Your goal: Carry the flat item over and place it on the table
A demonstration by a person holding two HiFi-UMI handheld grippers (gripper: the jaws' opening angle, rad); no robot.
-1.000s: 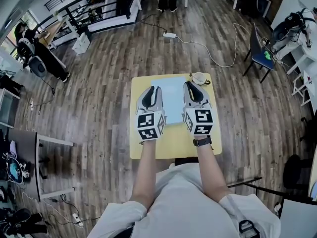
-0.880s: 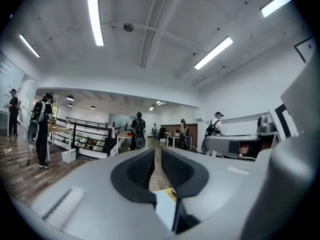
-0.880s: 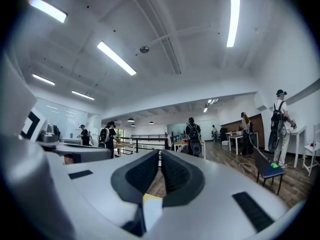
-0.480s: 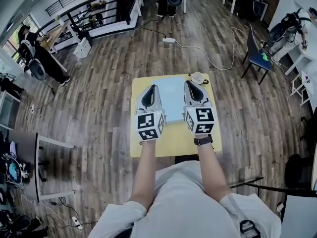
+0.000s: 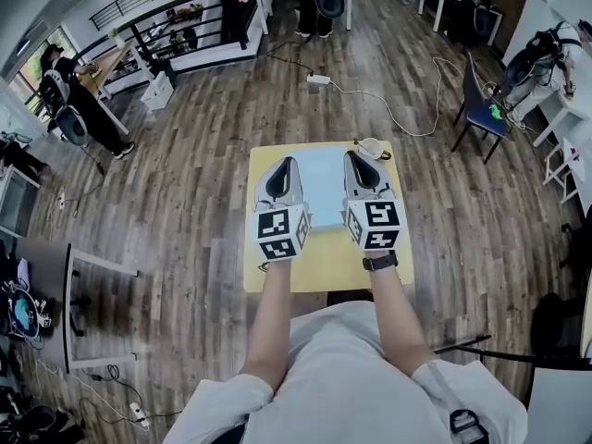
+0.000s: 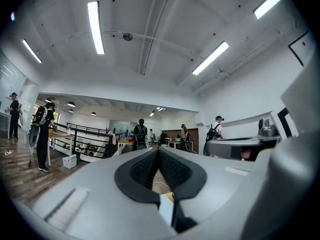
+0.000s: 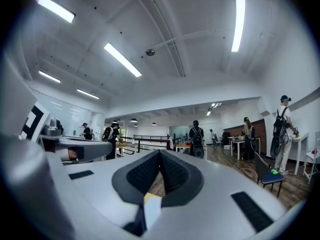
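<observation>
Pinching pale blue flat rectangular sheet (image 5: 322,188) over yellow square table (image 5: 326,259): left claw (image 5: 282,168) clamped on sheet's left edge, right claw (image 5: 360,160) on its right edge.

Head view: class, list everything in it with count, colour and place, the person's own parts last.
square yellow table: one, yellow, centre of the wood floor
flat pale-blue sheet: one, pale blue, over the table, between the claws
small white round cup: one, white, table's far right corner
white power strip: one, white, floor beyond the table
blue-seated chair: one, blue and black, right
black railing: one, black, upper left
bystanders: several, mostly dark clothes, room's edges
left claw: one, grey, shut on the sheet's left edge
right claw: one, grey, shut on its right edge
forearms: two, from white sleeves, bottom centre
</observation>
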